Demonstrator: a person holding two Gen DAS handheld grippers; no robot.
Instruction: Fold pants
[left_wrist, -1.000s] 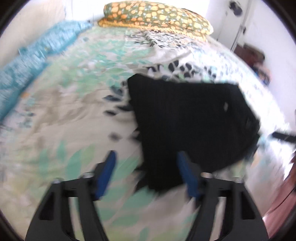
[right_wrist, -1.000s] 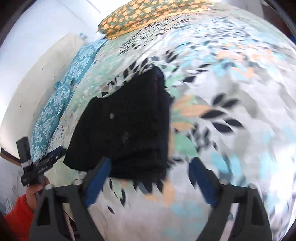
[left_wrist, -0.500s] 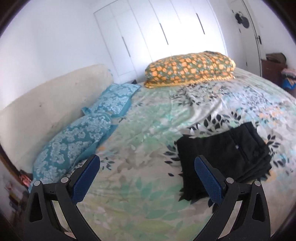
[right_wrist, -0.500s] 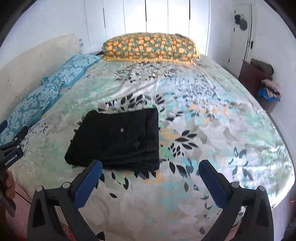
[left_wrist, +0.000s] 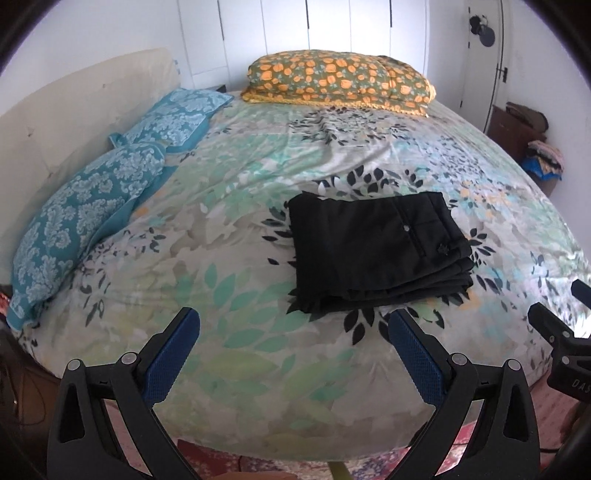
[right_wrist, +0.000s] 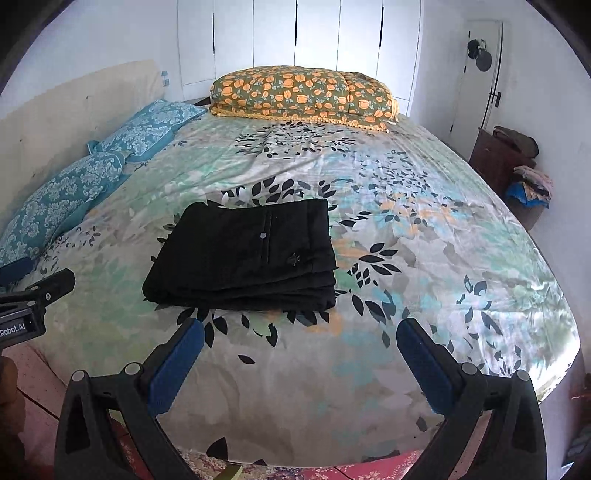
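Black pants (left_wrist: 373, 243) (right_wrist: 247, 254) lie folded into a flat rectangular stack on the floral bedsheet (left_wrist: 236, 236) (right_wrist: 424, 240), near the bed's front edge. My left gripper (left_wrist: 293, 326) hangs open above the sheet, in front of the pants and apart from them, nothing between its blue pads. My right gripper (right_wrist: 299, 336) is open too, held back from the stack's front edge, with only sheet between its fingers. Each gripper's black body shows at the edge of the other's view.
An orange-flowered pillow (left_wrist: 340, 83) (right_wrist: 303, 96) lies at the far end of the bed and two teal patterned pillows (left_wrist: 110, 177) (right_wrist: 74, 184) along the left by a cream headboard. White wardrobe doors stand behind. A dark cabinet with piled clothes (right_wrist: 517, 166) is at right.
Both grippers have pulled back and up from the pants, which now lie farther off. The left jaws have spread wider. The blur has gone and both views have steadied.
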